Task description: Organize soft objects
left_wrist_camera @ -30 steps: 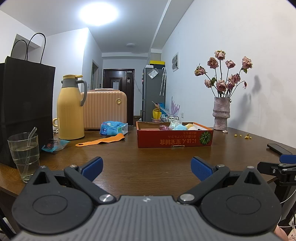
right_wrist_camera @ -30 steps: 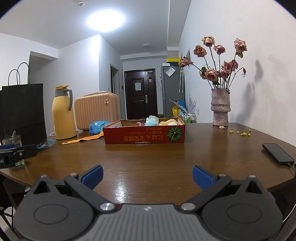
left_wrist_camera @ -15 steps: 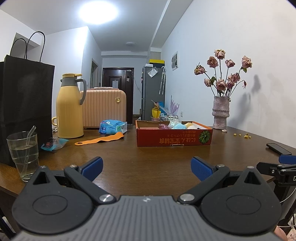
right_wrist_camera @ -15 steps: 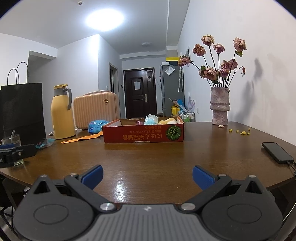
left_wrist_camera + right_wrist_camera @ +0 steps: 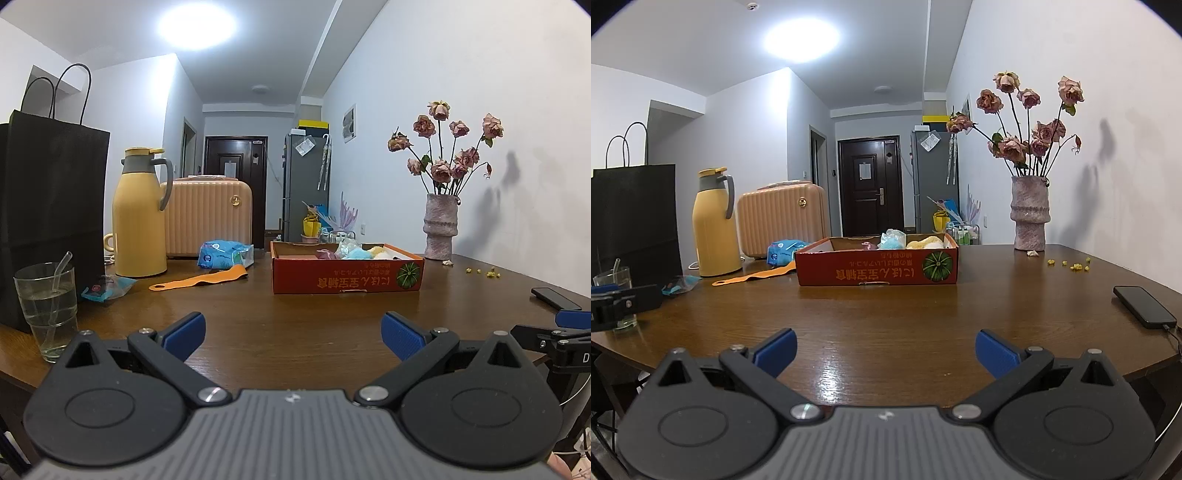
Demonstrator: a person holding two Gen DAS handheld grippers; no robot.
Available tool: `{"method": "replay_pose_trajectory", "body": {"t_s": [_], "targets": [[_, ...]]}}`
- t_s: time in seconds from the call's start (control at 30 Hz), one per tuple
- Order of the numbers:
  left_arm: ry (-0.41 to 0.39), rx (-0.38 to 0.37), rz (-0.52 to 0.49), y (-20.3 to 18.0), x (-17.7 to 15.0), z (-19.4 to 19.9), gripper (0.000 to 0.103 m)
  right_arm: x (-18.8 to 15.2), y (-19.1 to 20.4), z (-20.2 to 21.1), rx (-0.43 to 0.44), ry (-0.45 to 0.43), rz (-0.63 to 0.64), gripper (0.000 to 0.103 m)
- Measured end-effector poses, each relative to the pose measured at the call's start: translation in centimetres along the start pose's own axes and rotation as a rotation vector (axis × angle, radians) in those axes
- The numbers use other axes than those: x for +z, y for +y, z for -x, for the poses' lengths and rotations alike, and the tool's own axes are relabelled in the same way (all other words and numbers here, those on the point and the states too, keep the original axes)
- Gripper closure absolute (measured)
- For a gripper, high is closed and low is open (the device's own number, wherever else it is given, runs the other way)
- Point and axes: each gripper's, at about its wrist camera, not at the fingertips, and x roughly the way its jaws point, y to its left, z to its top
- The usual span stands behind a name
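A shallow red cardboard box (image 5: 347,278) (image 5: 877,269) stands mid-table holding soft items: a blue one (image 5: 357,254) (image 5: 891,242), a yellowish one (image 5: 380,252) (image 5: 925,243) and a pink one (image 5: 325,254). An orange strap (image 5: 199,280) (image 5: 753,277) lies flat to the box's left. My left gripper (image 5: 293,334) is open over the near table edge, nothing between its blue pads. My right gripper (image 5: 886,350) is likewise open and empty, well short of the box. Each gripper's tip shows at the edge of the other's view.
On the wooden table (image 5: 295,317): a glass of water with straw (image 5: 46,306), black paper bag (image 5: 48,206), yellow thermos (image 5: 138,214), peach case (image 5: 208,218), blue packet (image 5: 225,254), small wrapper (image 5: 107,288). A vase of dried roses (image 5: 1030,214), yellow crumbs (image 5: 1069,264) and a phone (image 5: 1143,306) are at right.
Both views have shifted only slightly; the grippers stay open and hover near the front edge. Nothing on the table has moved.
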Motion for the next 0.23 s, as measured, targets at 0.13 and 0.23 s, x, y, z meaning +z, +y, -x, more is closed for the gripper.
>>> {"method": "replay_pose_trajectory", "body": {"t_s": [0.13,0.23], "targets": [[0.001,0.0,0.003,0.06,-0.03,-0.11,0.0,0.02,0.0,0.02,0.0,0.0,0.001,0.0],[0.004,-0.004,0.0,-0.02,-0.06,-0.02,0.0,0.04,-0.03,-0.03,0.0,0.0,0.001,0.0]]}}
